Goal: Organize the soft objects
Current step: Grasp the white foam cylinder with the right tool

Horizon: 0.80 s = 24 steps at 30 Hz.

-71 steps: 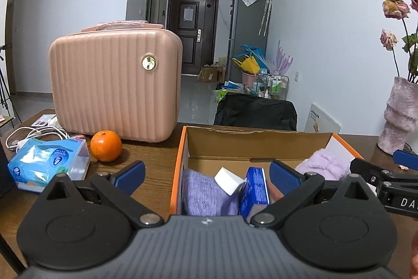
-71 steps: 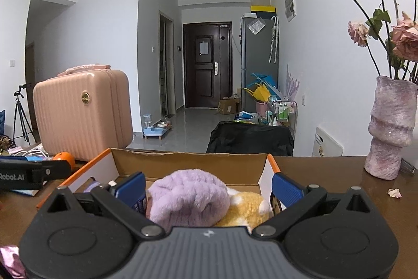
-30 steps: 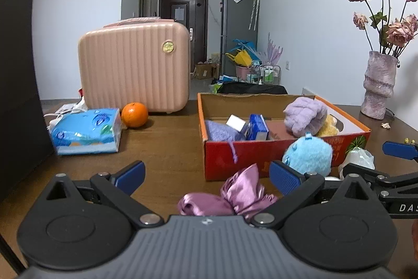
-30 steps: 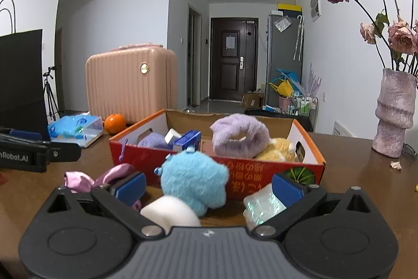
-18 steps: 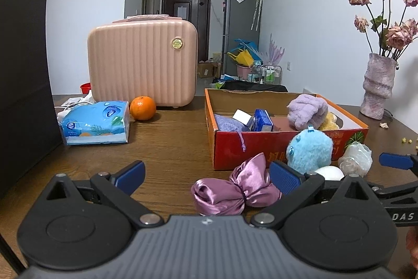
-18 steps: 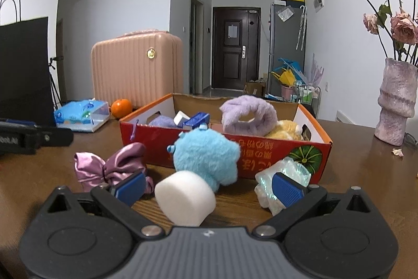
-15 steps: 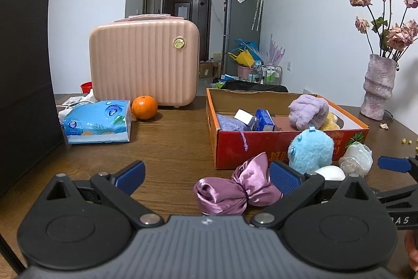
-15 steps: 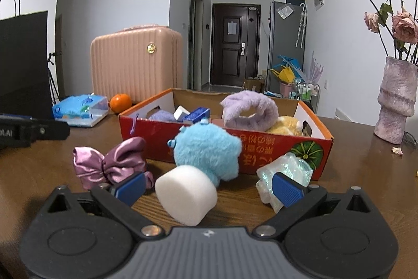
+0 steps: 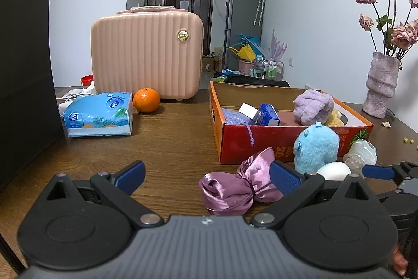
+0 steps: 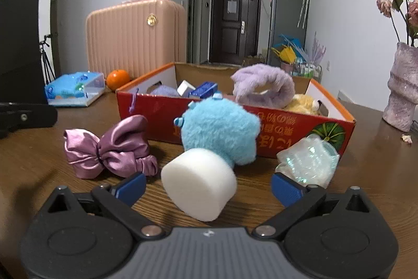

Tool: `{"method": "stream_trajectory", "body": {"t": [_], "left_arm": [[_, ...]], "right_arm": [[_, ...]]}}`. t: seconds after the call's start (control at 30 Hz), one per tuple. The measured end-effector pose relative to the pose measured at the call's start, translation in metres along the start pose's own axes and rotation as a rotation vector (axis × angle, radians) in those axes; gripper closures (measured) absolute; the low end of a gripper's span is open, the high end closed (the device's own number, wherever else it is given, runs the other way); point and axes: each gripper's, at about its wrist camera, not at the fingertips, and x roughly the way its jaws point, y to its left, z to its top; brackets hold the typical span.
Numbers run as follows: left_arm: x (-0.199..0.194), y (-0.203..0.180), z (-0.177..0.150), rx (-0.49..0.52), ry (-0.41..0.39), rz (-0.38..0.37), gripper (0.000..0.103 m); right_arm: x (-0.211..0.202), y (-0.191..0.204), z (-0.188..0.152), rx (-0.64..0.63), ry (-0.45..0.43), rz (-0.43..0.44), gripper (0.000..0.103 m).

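Table [image 9: 169, 143] of dark wood carries everything. Pink suitcase [image 9: 147, 54] stands upright at the far side, with a black panel [image 9: 23, 69] along the left edge. Red cardboard box [image 10: 261, 127] sits mid-table; inside it are a lilac fuzzy band [image 10: 261, 85], a yellow plush [image 10: 303, 102], a blue carton [image 10: 203, 90] and a purple knit piece [image 10: 163, 90]. Tissue pack [image 9: 98, 114] and orange [image 9: 146, 100] lie near the suitcase; vase [image 9: 381, 85] of dried roses stands far right.

On the table in front of the box: blue plush [image 10: 219, 130] touching the box wall, satin bow [image 10: 109, 148] to its left, white foam cylinder [image 10: 199, 184] tilted just before the plush, iridescent scrunchie [image 10: 308, 161] at right.

Left gripper [image 9: 206, 175]: jaws wide, holding nothing, bow beyond the right finger. Right gripper [image 10: 207, 186]: jaws wide, empty, foam cylinder between the fingertips, apart from both.
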Motion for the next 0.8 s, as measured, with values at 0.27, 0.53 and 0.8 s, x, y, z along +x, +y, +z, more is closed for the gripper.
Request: {"method": "stream_trajectory", "body": {"t": [0.27, 0.53, 0.8], "left_arm": [[0.001, 0.0, 0.0, -0.006, 0.007, -0.002, 0.0], [0.002, -0.001, -0.001, -0.001, 0.011, -0.001, 0.0], [0.007, -0.001, -0.002, -0.002, 0.027, 0.011, 0.0]], "right_arm": [[0.02, 0.009, 0.005, 0.011, 0.036, -0.05, 0.015], [0.026, 0.007, 0.004, 0.037, 0.06, -0.012, 0.047], [0.019, 0.005, 0.004, 0.044, 0.023, 0.018, 0.057]]}}
